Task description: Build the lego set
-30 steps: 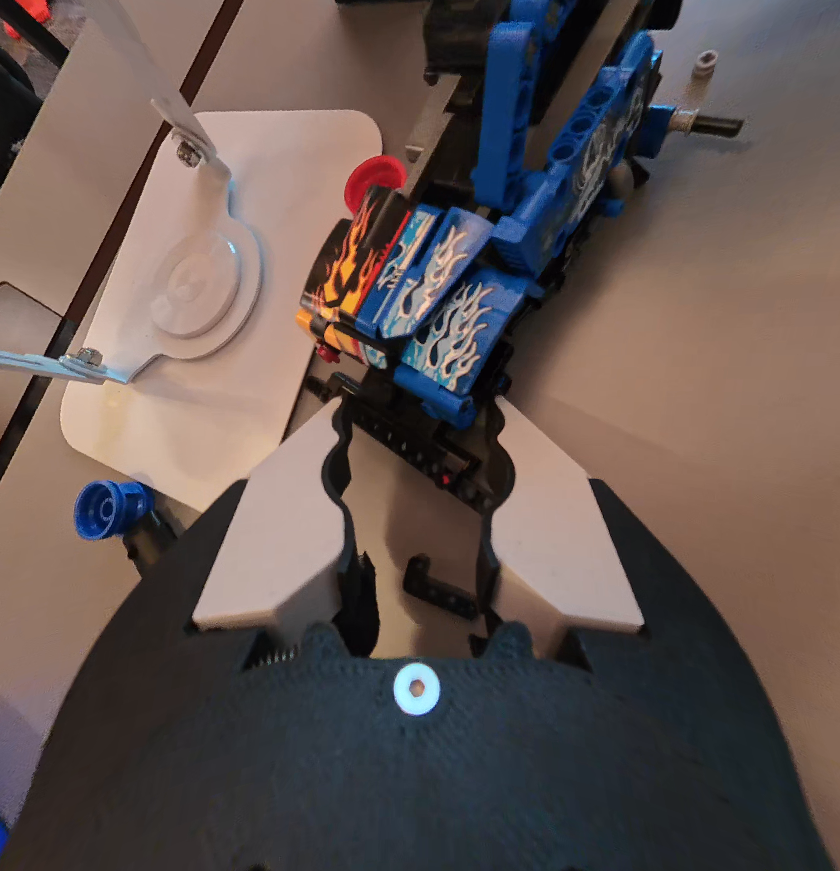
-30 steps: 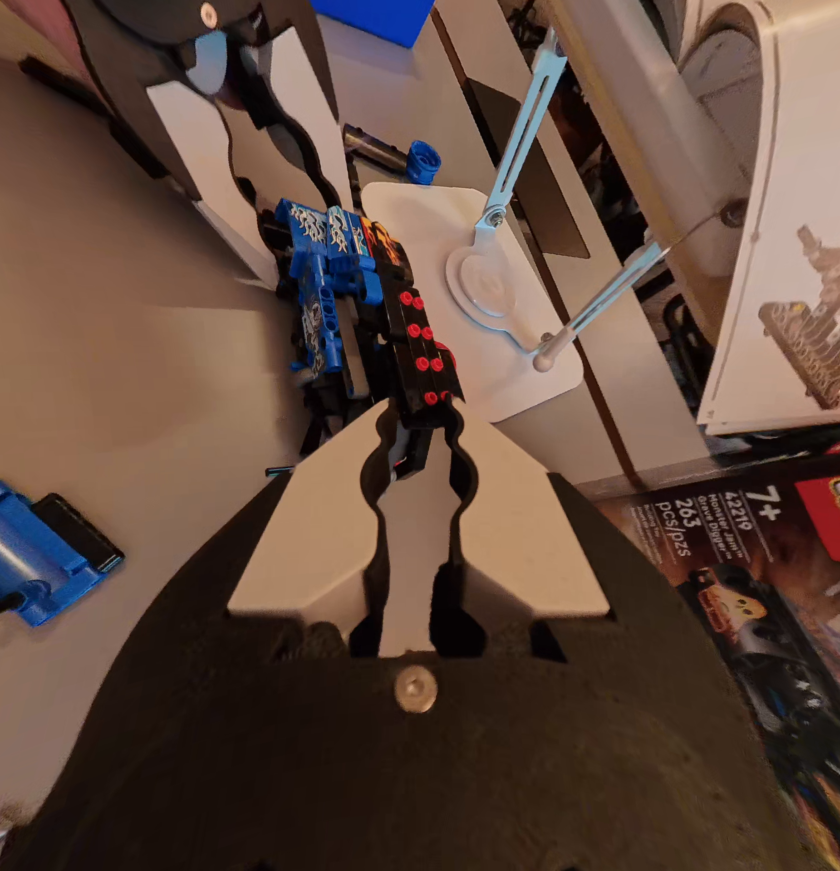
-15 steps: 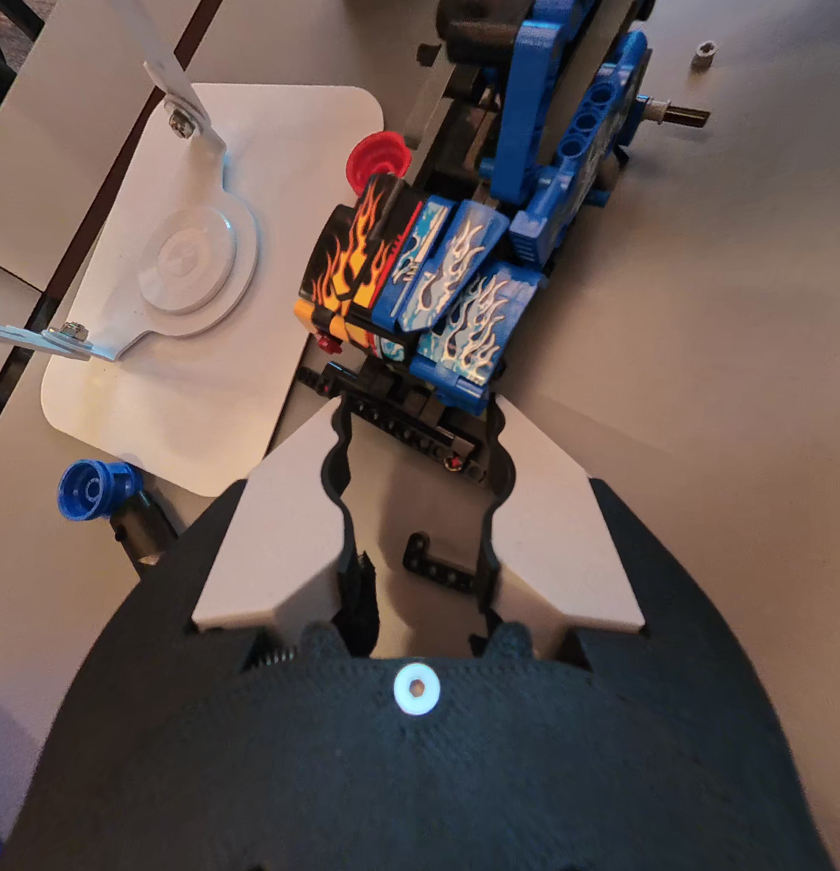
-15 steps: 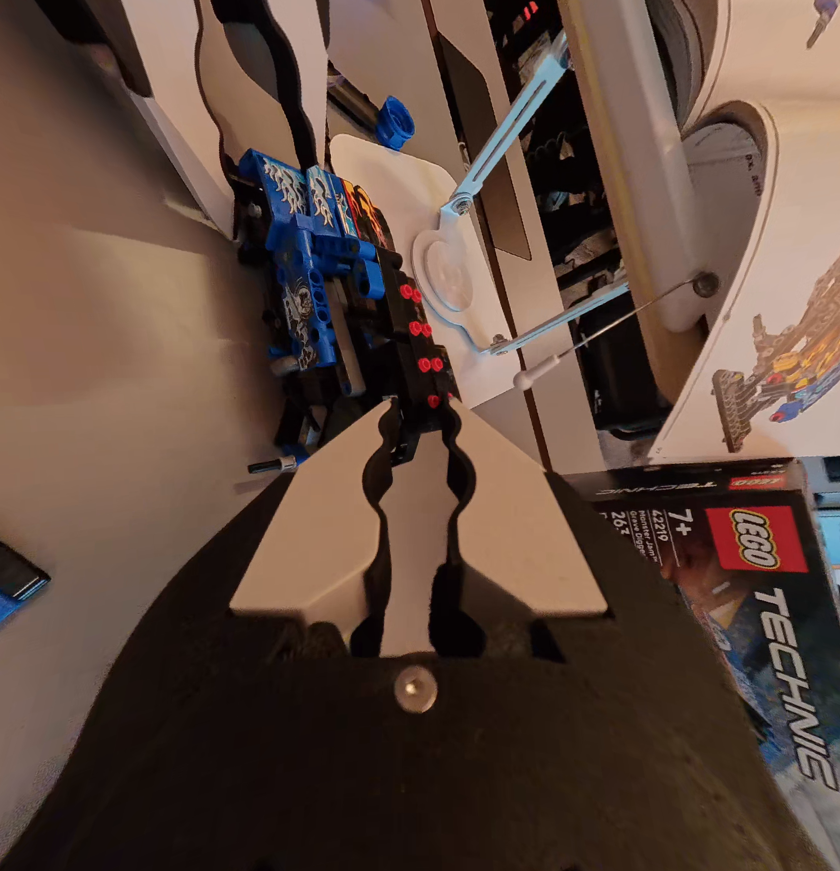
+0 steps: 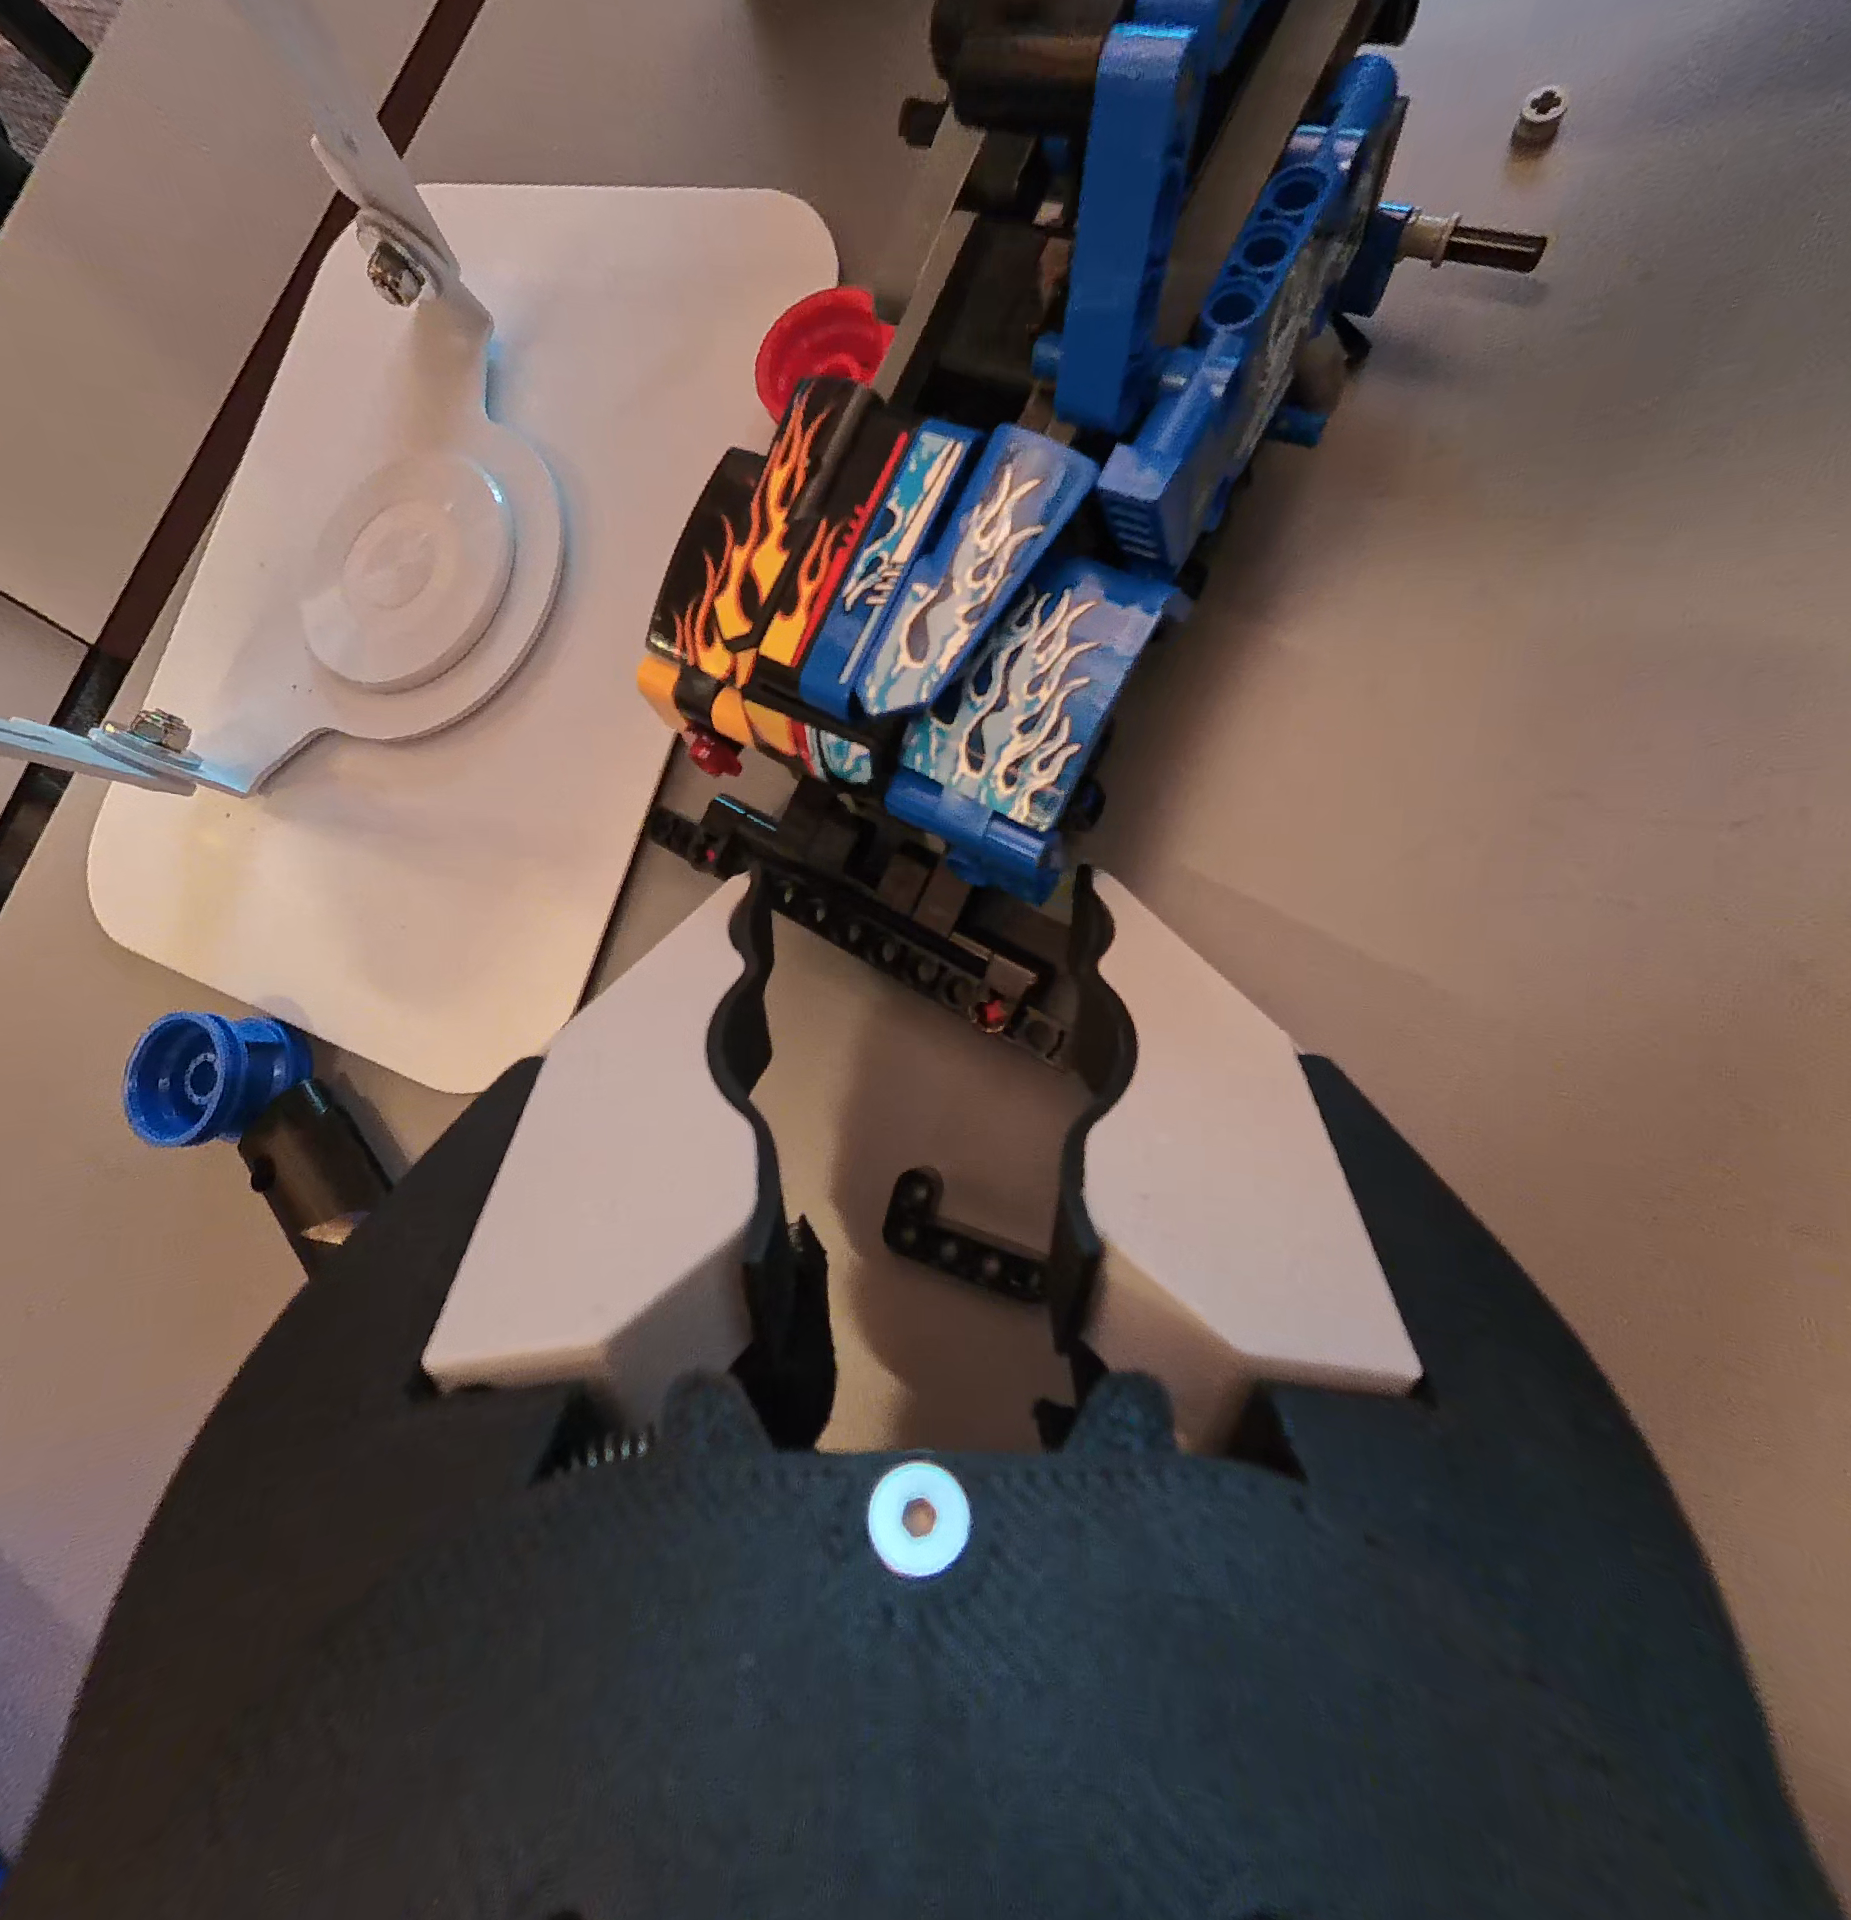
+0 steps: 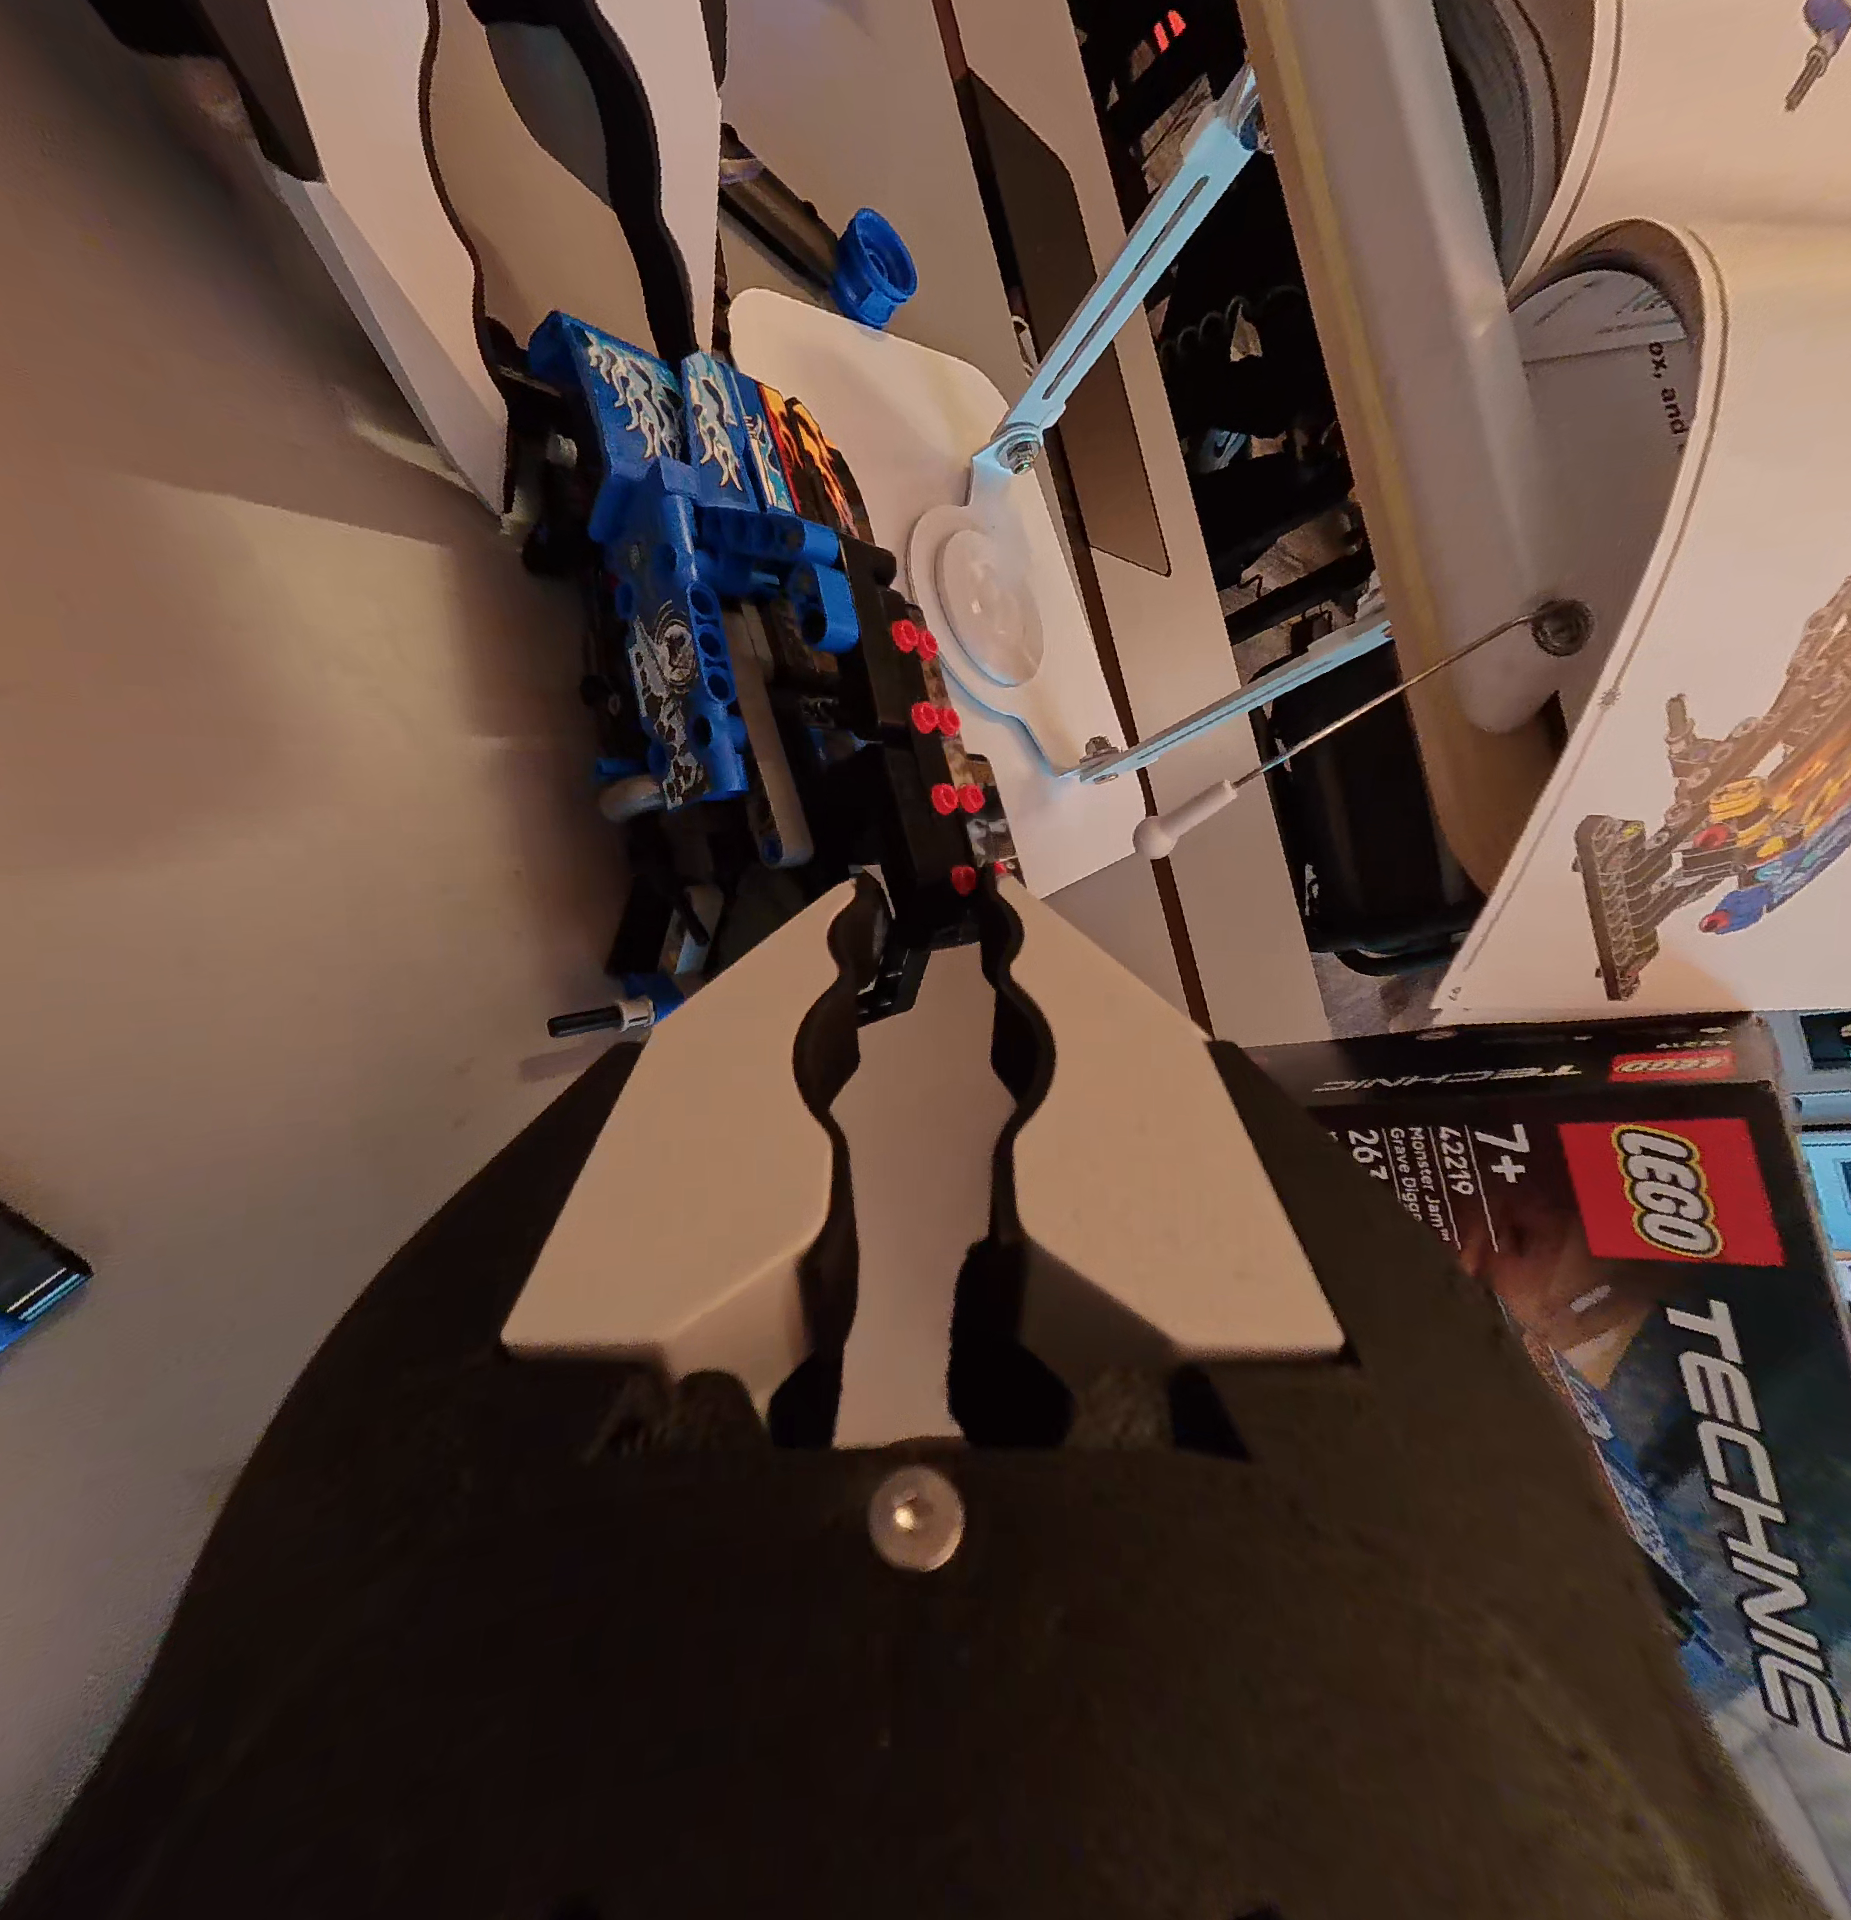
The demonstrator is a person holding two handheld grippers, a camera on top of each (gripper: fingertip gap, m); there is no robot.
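A beige table (image 5: 1523, 935) holds a blue and black toy truck (image 5: 962, 623) with flame stickers. The left gripper (image 5: 916, 914) is spread wide at the truck's black front end. The right gripper (image 6: 926, 914) pinches its black rear. Left of the truck sits a white stand base (image 5: 381, 852).

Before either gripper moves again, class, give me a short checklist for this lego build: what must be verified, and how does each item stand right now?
1. Right gripper grips the truck model's black end: ok, fingers closed on it.
2. Left gripper holds the flame-panel end: cannot tell; jaws apart, straddling the black beam.
3. Loose black L-piece within reach: ok, on the table between the left fingers.
4. Protruding axle clear of obstacles: ok.
5. Blue hub off the white base plate: ok, beside it.
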